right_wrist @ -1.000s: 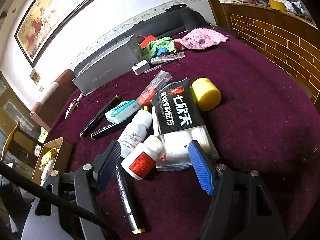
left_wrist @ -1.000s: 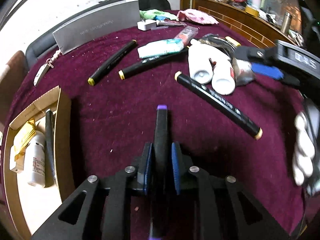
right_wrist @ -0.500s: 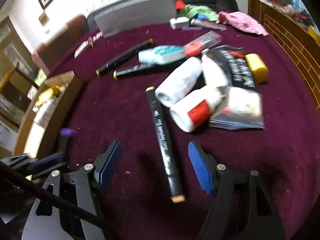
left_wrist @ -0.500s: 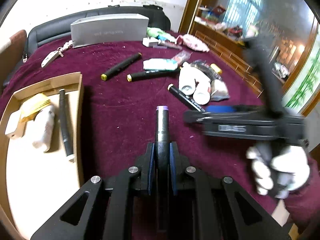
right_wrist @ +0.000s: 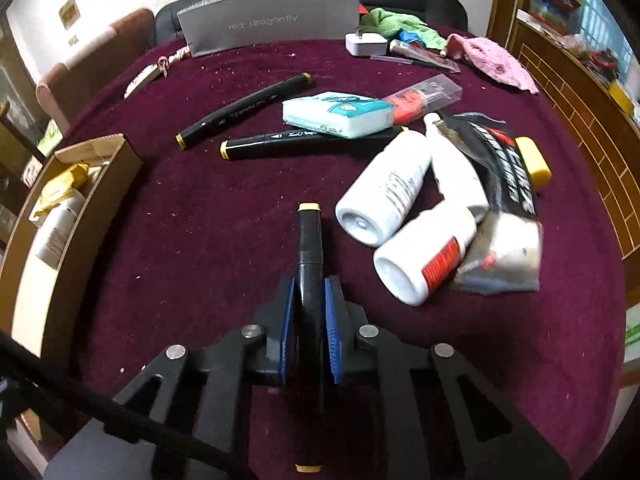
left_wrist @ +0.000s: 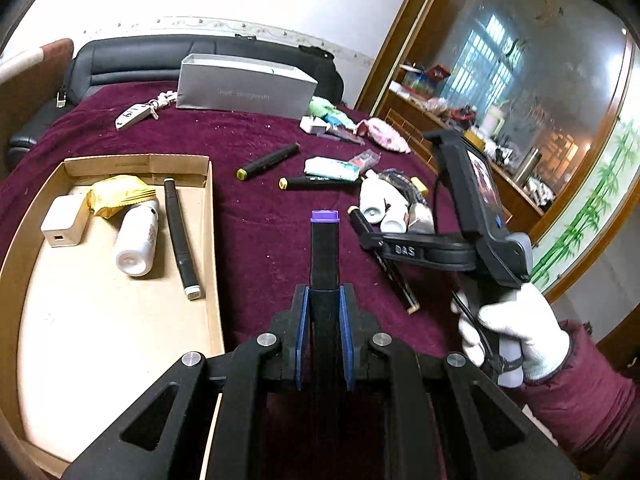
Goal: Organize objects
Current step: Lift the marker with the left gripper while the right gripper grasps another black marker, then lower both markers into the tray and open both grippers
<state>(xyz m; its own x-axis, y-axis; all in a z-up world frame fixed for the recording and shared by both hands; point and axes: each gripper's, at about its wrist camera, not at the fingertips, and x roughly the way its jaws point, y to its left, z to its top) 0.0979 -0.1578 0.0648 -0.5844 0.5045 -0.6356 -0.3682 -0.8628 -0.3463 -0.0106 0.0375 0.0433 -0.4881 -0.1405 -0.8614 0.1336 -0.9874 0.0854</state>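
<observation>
My left gripper [left_wrist: 325, 320] is shut on a black marker with a purple cap [left_wrist: 325, 256], held above the maroon cloth just right of the cardboard tray [left_wrist: 100, 340]. The tray holds a white charger [left_wrist: 64, 224], a yellow packet [left_wrist: 116, 196], a white bottle [left_wrist: 138, 240] and a black marker [left_wrist: 180, 236]. My right gripper [right_wrist: 309, 308] is shut on a black marker with tan caps [right_wrist: 309, 240], low over the cloth. In the left wrist view the right gripper [left_wrist: 370, 236] sits to the right, held by a white-gloved hand [left_wrist: 516, 328].
Two more black markers [right_wrist: 244, 110] [right_wrist: 304, 142], a tissue pack [right_wrist: 340, 114], two white bottles [right_wrist: 384, 196] [right_wrist: 424, 264], a black packet [right_wrist: 500, 168] and a yellow tub [right_wrist: 534, 162] lie on the cloth. A grey box [right_wrist: 272, 20], a charger [right_wrist: 366, 44] and a pink cloth [right_wrist: 496, 62] are at the back.
My right gripper swung from the bottles over to the tan-capped marker and closed on it. My left gripper rose with the purple-capped marker and turned left, bringing the tray into fuller view.
</observation>
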